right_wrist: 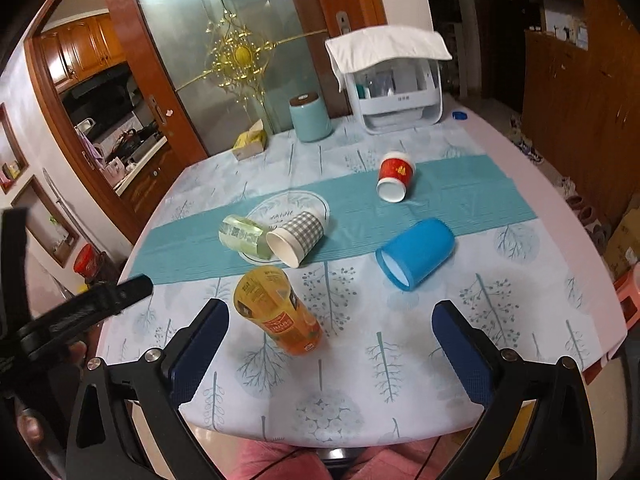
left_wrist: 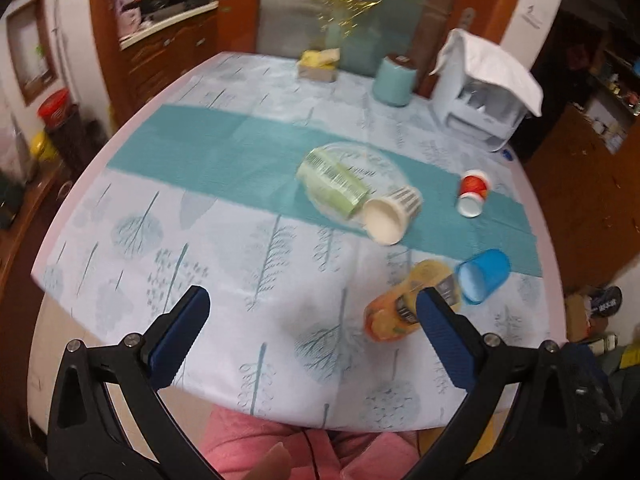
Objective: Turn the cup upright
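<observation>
Left gripper point(left_wrist: 312, 324): jaws are being held spread wide, nothing between them; it is being carried above the near edge of the table point(left_wrist: 120, 184), and its view is motion-blurred.
Right gripper point(right_wrist: 328, 344): jaws are also being held spread, empty; it is being aimed at the near middle of the table.
Cups: five are lying on their sides. The orange cup point(right_wrist: 278, 312) is lying nearest, just beyond the right gripper's left finger. The blue cup point(right_wrist: 416, 252) is lying to the right of it, mouth facing near-left. The grey checked cup point(right_wrist: 298, 236) and the pale green cup point(right_wrist: 242, 236) are resting partly on a clear plate point(right_wrist: 316, 204) at the table's middle, apparently touching. The red cup point(right_wrist: 394, 176) is lying farther off, to the right.
Step in hand: an approach is being made, judged from open jaws and no contact; which cup is being chosen cannot be told, though the orange one is lying closest to both grippers.
Technique advised: the cup's wall is best being pinched across its width near the middle, then rotated about the base so the mouth ends upward.
Grip caution: thin cup walls are likely being deformed by a hard squeeze; light pressure is being recommended.
Risk: a round cup is apt to be rolled away if nudged by one finger first; both fingers should be closing together.
Far clutter: a teal canister point(right_wrist: 310, 118) and a white rack point(right_wrist: 394, 92) are standing well apart from the cups.
</observation>
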Demonstrator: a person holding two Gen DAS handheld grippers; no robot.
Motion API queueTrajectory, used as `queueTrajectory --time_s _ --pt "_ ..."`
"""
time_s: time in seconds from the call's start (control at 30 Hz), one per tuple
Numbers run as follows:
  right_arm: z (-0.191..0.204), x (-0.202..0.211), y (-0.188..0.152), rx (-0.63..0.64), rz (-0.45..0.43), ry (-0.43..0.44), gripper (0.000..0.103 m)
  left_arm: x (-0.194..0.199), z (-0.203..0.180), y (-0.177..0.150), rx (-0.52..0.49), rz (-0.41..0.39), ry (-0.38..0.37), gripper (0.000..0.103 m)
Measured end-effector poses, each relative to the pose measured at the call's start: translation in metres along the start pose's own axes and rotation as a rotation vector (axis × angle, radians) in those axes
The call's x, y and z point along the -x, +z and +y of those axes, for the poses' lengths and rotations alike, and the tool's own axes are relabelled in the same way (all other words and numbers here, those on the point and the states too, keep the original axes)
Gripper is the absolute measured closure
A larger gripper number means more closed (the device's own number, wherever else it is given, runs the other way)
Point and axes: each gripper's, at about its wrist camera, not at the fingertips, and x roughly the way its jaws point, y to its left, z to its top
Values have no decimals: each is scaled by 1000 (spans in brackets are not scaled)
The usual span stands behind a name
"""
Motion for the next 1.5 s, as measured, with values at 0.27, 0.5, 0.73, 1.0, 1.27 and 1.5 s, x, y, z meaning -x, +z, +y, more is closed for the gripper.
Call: queueTrajectory --time_s 0.27,0.5,0.73,1.0,1.27,1.5 --pt "-10 -2 -22 16 63 -34 0 -3 -18 -23 -93 -9 15 1" --pt "-16 -15 -28 0 84 -67 0 11 -42 -29 -174 -33 -41 1" --pt "-16 -20 -26 3 91 -63 0 20 -46 -33 -185 -64 -37 1" --pt "-14 -21 -27 8 89 -60 0 22 -44 -33 -194 -77 -36 1" --pt "-10 -21 -26 14 90 -59 0 21 -43 -33 -194 -72 -34 1" --pt "-8 -22 -26 22 93 -57 0 20 -43 -33 -194 -71 -34 1"
